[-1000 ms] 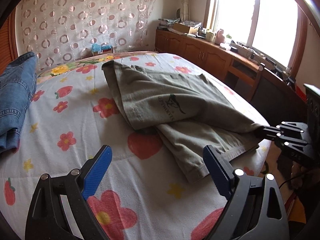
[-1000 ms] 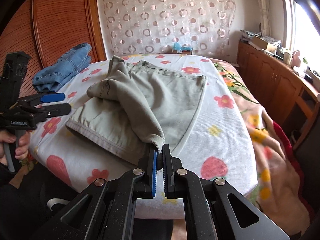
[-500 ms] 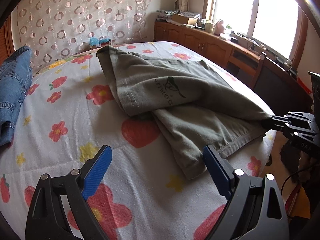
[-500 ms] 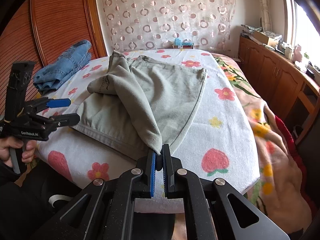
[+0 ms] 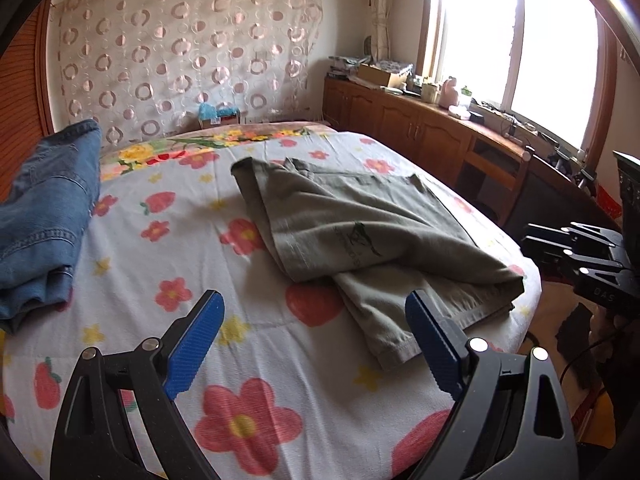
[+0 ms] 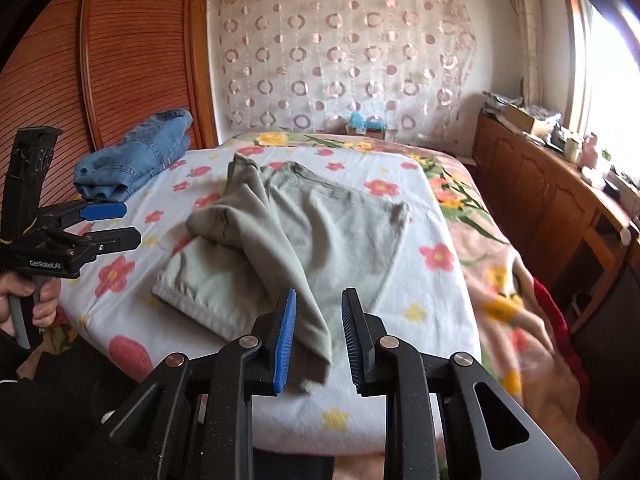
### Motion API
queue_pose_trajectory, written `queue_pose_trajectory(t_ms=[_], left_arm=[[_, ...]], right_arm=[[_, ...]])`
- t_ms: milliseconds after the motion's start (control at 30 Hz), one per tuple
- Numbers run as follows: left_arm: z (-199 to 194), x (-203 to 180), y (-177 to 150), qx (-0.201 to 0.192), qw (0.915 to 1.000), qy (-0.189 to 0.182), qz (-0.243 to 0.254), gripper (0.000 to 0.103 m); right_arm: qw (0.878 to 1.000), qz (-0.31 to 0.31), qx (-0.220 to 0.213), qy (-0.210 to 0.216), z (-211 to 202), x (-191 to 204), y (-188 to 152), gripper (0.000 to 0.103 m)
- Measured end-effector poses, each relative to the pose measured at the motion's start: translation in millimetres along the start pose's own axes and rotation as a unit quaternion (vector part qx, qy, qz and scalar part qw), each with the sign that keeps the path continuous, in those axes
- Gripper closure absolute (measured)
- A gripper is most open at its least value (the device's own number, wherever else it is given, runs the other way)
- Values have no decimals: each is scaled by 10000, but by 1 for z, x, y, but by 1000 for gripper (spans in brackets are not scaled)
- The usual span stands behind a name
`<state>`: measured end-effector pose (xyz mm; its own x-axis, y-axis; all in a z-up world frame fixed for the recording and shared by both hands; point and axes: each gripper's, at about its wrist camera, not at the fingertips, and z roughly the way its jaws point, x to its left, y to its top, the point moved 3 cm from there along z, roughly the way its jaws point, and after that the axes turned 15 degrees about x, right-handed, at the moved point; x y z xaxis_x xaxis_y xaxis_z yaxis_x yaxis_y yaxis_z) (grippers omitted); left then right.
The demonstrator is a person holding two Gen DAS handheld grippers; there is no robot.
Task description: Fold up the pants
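Grey-green pants [image 5: 360, 232] lie half folded on the flowered bed sheet [image 5: 160, 264], one leg draped across the other. They also show in the right wrist view [image 6: 288, 232]. My right gripper [image 6: 318, 328] is open, its jaws apart on either side of the leg's hem end [image 6: 316, 352], which rests on the bed's near edge. My left gripper [image 5: 312, 340] is wide open and empty, above the sheet, just short of the lower leg's hem [image 5: 396, 354]. The left gripper also shows in the right wrist view [image 6: 116, 224], and the right gripper in the left wrist view [image 5: 532, 246].
Folded blue jeans [image 5: 44, 216] lie at the bed's left side by the wooden wardrobe [image 6: 120, 60]. A wooden sideboard [image 5: 420, 132] with clutter runs under the window on the right. A floral blanket [image 6: 500, 280] hangs off the bed's right edge.
My right gripper opened and let go of the pant leg's end, which now lies on the bed's edge. My left gripper drew back a little from the pants, still open.
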<state>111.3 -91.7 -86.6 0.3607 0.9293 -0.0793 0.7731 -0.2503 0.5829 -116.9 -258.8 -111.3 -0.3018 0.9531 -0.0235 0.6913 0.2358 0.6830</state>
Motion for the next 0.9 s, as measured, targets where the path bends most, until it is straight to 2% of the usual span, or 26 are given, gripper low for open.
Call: queue_pose_trajectory(t_ms=[67, 133, 333, 467, 600, 900], left_arm=[[-3, 4, 1, -34, 10000, 61, -27, 11], [-5, 7, 1, -67, 9999, 126, -36, 11], [-13, 19, 1, -139, 9995, 252, -100, 11], [-16, 27, 1, -139, 9994, 288, -144, 11], [-19, 35, -1, -175, 9991, 323, -223, 11], [-21, 51, -6, -199, 9984, 379, -382, 11]], right_arm=[[9999, -118, -56, 90, 7, 5, 7, 75], [9995, -217, -106, 182, 16, 11, 16, 68], [9970, -582, -279, 434, 38, 33, 41, 67], [9954, -783, -183, 529, 60, 44, 54, 66], [9934, -980, -17, 591, 79, 52, 66, 60], [9895, -1250, 422, 583, 113, 59, 99, 58]])
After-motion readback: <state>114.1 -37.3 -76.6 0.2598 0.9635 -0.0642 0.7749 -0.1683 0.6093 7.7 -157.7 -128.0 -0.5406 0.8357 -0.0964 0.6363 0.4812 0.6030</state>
